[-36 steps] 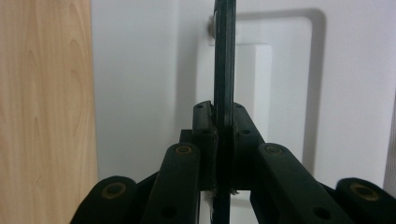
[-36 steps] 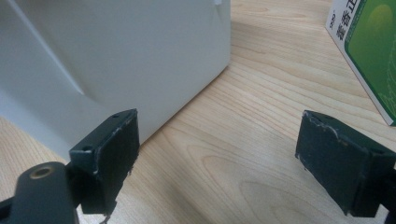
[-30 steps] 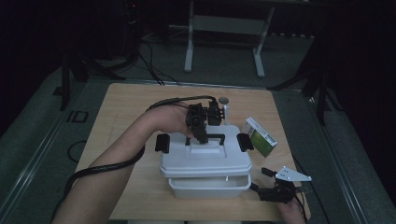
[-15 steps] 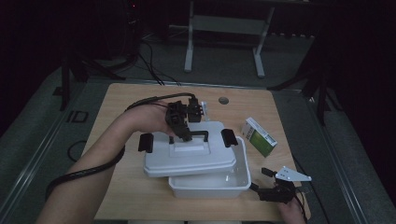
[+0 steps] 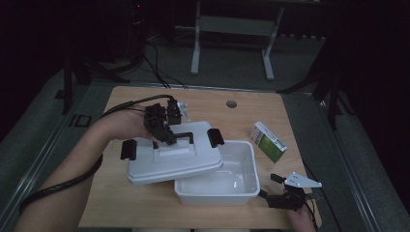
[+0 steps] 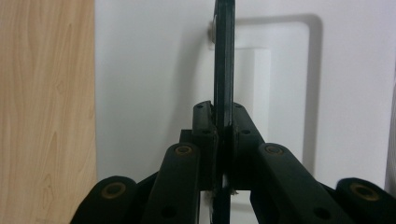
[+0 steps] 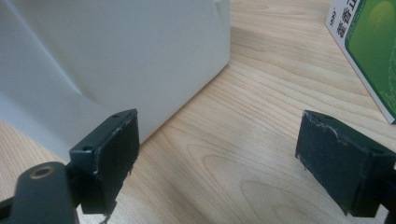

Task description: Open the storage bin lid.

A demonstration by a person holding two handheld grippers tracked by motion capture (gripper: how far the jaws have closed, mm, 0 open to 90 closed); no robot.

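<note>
Two grippers | left gripper [image 5: 167, 135] clamps lid handle [image 5: 181, 137] | right gripper [image 7: 217, 161] jaws apart

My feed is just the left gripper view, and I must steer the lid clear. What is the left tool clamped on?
Observer: The left tool pinches the black handle on top of the white lid.
Operator: Is the lid off the box?
Observer: Mostly; it hangs tilted over the left part of the white box.
Operator: Where is the right tool?
Observer: The right tool waits open at the box's near right corner.
Operator: Anything else nearby?
Observer: A green and white carton lies right of the box.
</note>
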